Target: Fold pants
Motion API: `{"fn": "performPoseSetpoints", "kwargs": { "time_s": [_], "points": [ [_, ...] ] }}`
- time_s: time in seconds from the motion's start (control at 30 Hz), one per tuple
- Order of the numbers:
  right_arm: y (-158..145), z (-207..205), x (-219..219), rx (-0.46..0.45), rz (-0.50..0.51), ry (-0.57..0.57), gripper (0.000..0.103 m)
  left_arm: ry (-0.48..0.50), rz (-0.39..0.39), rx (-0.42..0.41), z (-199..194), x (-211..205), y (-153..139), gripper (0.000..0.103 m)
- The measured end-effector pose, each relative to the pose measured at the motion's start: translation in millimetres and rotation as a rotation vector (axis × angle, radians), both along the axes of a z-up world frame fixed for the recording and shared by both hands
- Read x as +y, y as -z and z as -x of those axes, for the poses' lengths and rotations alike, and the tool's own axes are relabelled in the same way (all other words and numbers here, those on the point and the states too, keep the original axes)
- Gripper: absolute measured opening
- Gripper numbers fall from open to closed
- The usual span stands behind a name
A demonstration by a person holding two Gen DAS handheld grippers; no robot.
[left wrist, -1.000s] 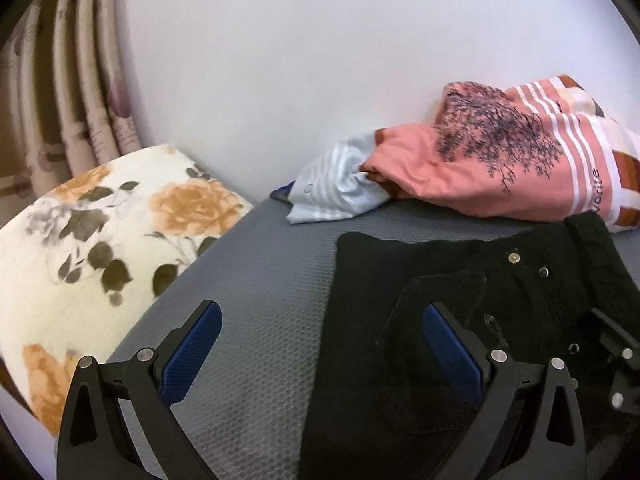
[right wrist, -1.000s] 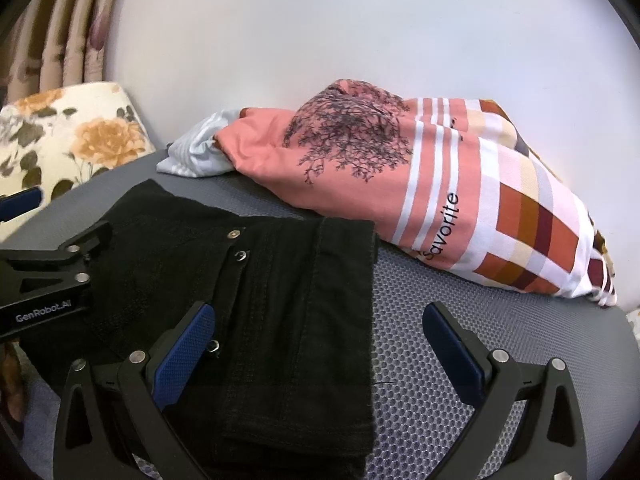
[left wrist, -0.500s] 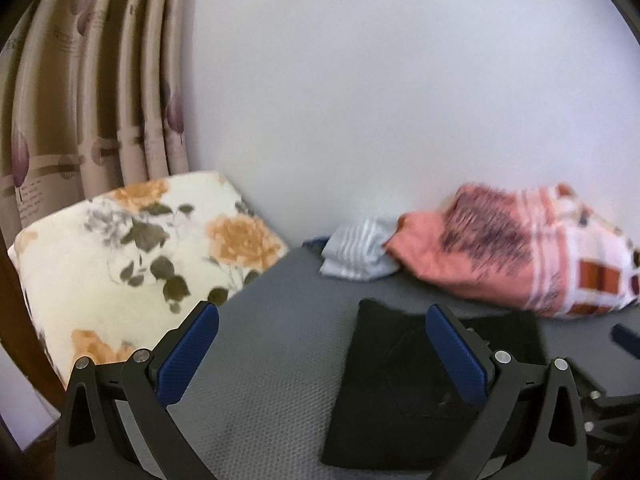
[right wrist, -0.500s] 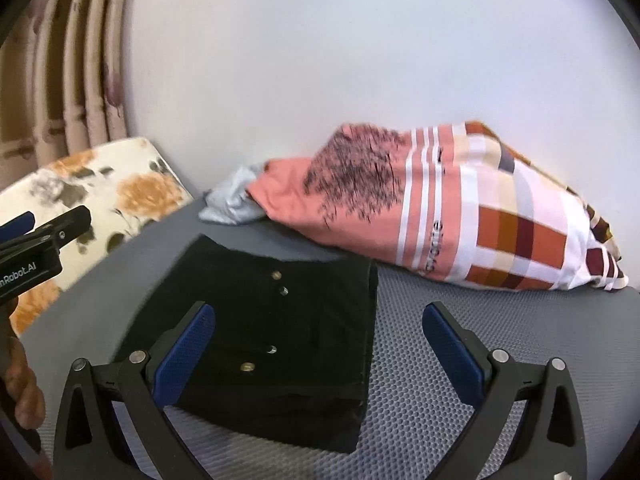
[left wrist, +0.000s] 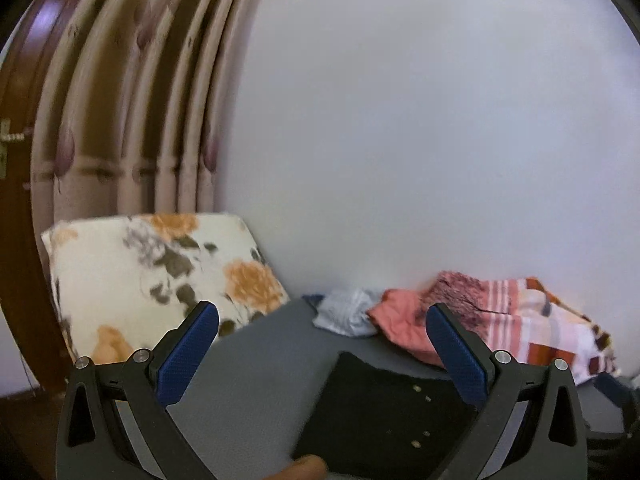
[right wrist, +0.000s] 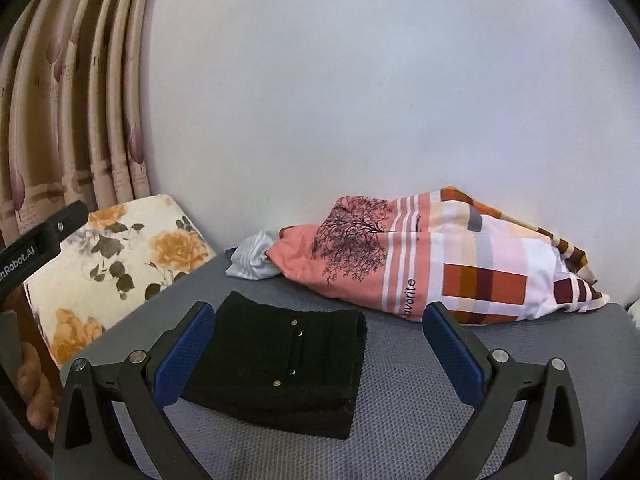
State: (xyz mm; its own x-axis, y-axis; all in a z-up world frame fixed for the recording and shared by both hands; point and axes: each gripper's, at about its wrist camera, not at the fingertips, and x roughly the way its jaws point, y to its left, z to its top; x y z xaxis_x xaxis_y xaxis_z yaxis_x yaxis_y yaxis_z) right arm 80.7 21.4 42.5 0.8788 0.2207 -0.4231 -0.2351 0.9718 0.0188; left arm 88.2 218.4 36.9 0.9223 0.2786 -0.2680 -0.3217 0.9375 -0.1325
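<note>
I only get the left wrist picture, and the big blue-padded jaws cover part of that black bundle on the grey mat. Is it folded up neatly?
Observer: Yes. In the right wrist view the black folded pants lie as one compact rectangle on the grey mesh mat, metal studs facing up.
Operator: Is anything gripping them?
Observer: No. The right gripper has its jaws wide open above the mat, holding nothing.
Operator: The pink cloth behind looks blurry here. What is it?
Observer: A pink cloth with a black tree print, and part of a word, "avorite", reads along its stripes.
</note>
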Motion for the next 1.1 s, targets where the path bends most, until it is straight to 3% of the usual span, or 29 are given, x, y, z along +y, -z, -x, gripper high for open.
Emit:
{"fn": "performPoseSetpoints", "kwargs": {
  "time_s": [0.13,0.53,0.77,1.1],
  "points": [
    [-2,11,-3,0.0,0.013,-0.004,0.103,0.034,0.05,0.032,5,1,0,0.103],
    [0,29,-7,0.013,0.028,-0.013,0.103,0.106,-0.082,0.137,10,-31,9,0.103],
    [1,33,-8,0.016,0.037,-0.016,0.103,0.146,-0.085,0.178,6,-41,17,0.103],
    [13,33,-7,0.049,0.037,-0.024,0.103,0.167,-0.165,0.142,11,-55,23,0.103]
  ]
}}
